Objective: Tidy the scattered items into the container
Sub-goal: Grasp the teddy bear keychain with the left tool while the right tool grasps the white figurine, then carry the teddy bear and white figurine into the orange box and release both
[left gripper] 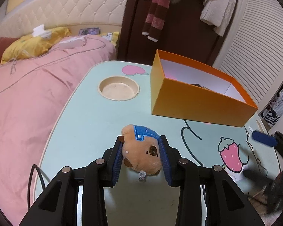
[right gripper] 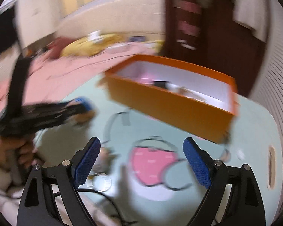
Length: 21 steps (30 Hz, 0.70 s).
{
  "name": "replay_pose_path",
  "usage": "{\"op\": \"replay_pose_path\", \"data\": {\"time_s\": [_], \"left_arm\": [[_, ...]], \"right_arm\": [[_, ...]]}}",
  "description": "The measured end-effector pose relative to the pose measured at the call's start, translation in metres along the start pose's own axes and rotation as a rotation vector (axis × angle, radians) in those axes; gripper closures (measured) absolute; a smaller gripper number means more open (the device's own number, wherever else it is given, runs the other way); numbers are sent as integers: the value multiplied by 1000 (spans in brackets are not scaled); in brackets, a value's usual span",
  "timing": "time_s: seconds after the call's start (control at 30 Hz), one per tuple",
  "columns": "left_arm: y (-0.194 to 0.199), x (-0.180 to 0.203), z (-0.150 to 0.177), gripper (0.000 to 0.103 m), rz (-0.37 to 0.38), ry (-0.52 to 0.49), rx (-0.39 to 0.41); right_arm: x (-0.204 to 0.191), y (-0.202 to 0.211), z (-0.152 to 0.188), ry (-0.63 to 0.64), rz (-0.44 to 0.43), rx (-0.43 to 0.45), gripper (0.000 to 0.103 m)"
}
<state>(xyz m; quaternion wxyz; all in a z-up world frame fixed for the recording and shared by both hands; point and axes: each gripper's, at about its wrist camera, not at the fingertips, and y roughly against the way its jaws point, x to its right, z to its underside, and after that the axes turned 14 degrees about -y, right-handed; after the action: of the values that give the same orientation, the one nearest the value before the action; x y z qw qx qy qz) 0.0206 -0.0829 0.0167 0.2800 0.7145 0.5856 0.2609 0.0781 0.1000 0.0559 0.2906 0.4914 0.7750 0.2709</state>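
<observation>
Blue fingers (left gripper: pixel 165 155) of the left gripper (left gripper: pixel 141 150) clamp a plush toy (left gripper: pixel 141 150) above the table (left gripper: pixel 84 113) near the orange box (left gripper: pixel 198 101), while the right gripper (right gripper: pixel 141 162) gapes empty.

Bedroom interior. A bed (left gripper: pixel 37 94) with pink quilt (left gripper: pixel 28 103) and yellow pillows (left gripper: pixel 32 45) stands against a cream tufted headboard (left gripper: pixel 69 9). A dark brown door (left gripper: pixel 179 37) carries a striped scarf (left gripper: pixel 156 13) and a white knitted garment (left gripper: pixel 218 5). White slatted panelling (left gripper: pixel 254 47) lies to its right. The pale green counter (left gripper: pixel 88 124) bears cartoon prints and a round recessed cup holder (left gripper: pixel 118 90).
</observation>
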Motion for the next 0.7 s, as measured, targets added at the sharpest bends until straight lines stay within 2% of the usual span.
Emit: {"op": "replay_pose_path", "data": {"time_s": [0.03,0.13,0.3,0.33,0.37,0.7], "left_arm": [[-2,-1,1,68,0,-1,3],[-4,-3,2,68,-2,-2,6],[-4,-2,2,68,-2,-2,5],[-4,-2,2,68,-2,-2,4],[-4,-2,2,68,-2,-3,4],[-1,4,2,68,-15,-15,9]], "right_arm": [[-8,-4,3,41,-2,-19,14],[-29,-14,10,142,-23,-75,36],[-36,-27,14,178,-37,-148,37],[-36,-29,16,181,-42,-161,43],[-37,-32,19,186,-50,-179,65],[-24,-27,19,112,-57,-145,65]]}}
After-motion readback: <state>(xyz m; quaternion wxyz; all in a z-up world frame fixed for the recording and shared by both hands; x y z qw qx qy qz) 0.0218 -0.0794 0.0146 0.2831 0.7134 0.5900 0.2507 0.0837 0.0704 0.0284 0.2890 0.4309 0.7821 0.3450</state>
